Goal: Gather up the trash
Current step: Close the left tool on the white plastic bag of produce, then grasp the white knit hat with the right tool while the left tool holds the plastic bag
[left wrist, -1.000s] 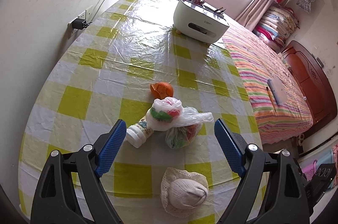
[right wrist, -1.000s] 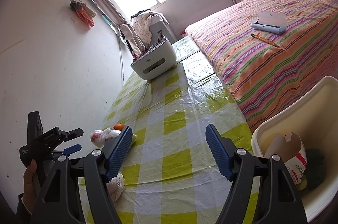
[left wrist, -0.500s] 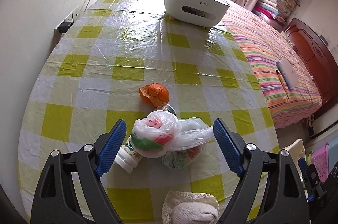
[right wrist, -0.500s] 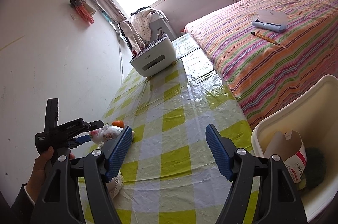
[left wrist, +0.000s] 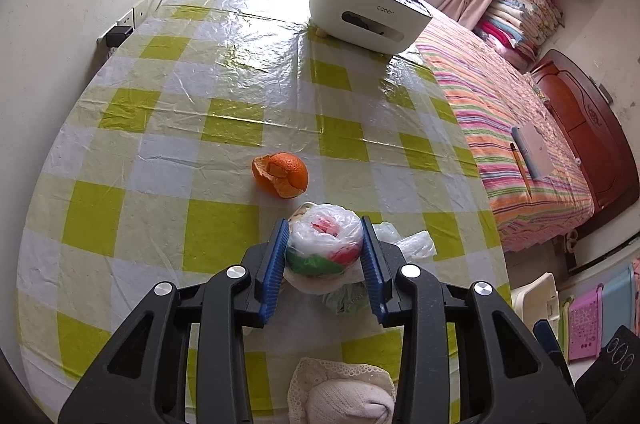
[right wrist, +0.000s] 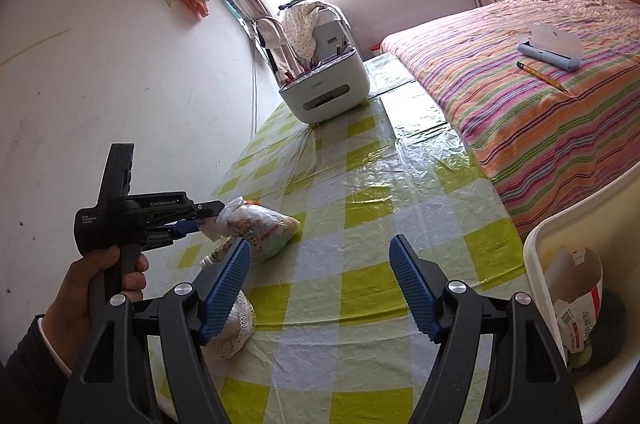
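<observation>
One plastic bag [left wrist: 325, 252] gets pinched as the left gripper [left wrist: 325, 260] jaws close; right gripper [right wrist: 320, 288] is held wide, empty. Next, it's probably carried to the bin [right wrist: 538, 236].

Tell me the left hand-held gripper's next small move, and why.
Probably lift straight up a little. The left hand-held gripper has just been closing, and its blue pads now press both sides of the knotted plastic bag of scraps. A small bottle lies against the bag, and the white bin waits at the table's edge.
</observation>
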Demonstrator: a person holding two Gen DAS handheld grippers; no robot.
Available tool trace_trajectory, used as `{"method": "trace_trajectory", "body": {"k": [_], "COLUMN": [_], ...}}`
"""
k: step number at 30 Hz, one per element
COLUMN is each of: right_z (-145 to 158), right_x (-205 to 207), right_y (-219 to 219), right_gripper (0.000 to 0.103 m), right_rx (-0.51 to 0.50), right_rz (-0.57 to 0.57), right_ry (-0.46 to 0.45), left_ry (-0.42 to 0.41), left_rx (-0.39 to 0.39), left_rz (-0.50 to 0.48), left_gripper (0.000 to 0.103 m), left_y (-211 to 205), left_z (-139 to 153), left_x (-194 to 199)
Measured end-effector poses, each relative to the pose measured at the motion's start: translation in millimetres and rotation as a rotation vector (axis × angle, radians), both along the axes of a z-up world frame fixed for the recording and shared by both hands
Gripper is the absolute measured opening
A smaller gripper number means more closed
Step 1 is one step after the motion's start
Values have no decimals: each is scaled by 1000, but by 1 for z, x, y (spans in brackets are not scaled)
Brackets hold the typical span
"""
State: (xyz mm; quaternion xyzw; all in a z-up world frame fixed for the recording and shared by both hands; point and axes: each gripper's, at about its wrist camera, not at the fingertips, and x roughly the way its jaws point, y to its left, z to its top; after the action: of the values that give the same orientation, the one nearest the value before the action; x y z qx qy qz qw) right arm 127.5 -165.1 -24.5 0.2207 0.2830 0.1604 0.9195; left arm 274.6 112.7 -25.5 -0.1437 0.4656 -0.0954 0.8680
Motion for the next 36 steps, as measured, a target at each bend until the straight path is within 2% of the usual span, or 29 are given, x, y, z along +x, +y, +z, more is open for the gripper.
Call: {"method": "trace_trajectory", "body": {"k": [6,15,21,29,31,32,36], "right_z": [-3,-12,-25,-41,-44,-45,-45], "right_x": [0,-6,4,25,26,25,26], "right_y": [33,95,133,158,161,162,159], "right_gripper": [70,70,70,70,63,52,51], "right_rx": [-50,-135,-192,-275,-302,-312,-302], "right_rz": [145,366,419,411,402,402,404], "right_ry": [8,22,80,142,138,133,115], "left_ry": [-58,-113,-133,-139,-147,-153,-164], "left_rx": [9,-50,-91,-103,-113,-117,-130], "left_rz": [3,23,37,15,5,2,0], "left_gripper": [31,31,31,32,32,32,32], "left_y": [-4,5,14,17,16,15,12], "left_z": [15,34,42,45,48,49,52], "left_x": [-10,-20,-28,-37,-41,-43,-48]}}
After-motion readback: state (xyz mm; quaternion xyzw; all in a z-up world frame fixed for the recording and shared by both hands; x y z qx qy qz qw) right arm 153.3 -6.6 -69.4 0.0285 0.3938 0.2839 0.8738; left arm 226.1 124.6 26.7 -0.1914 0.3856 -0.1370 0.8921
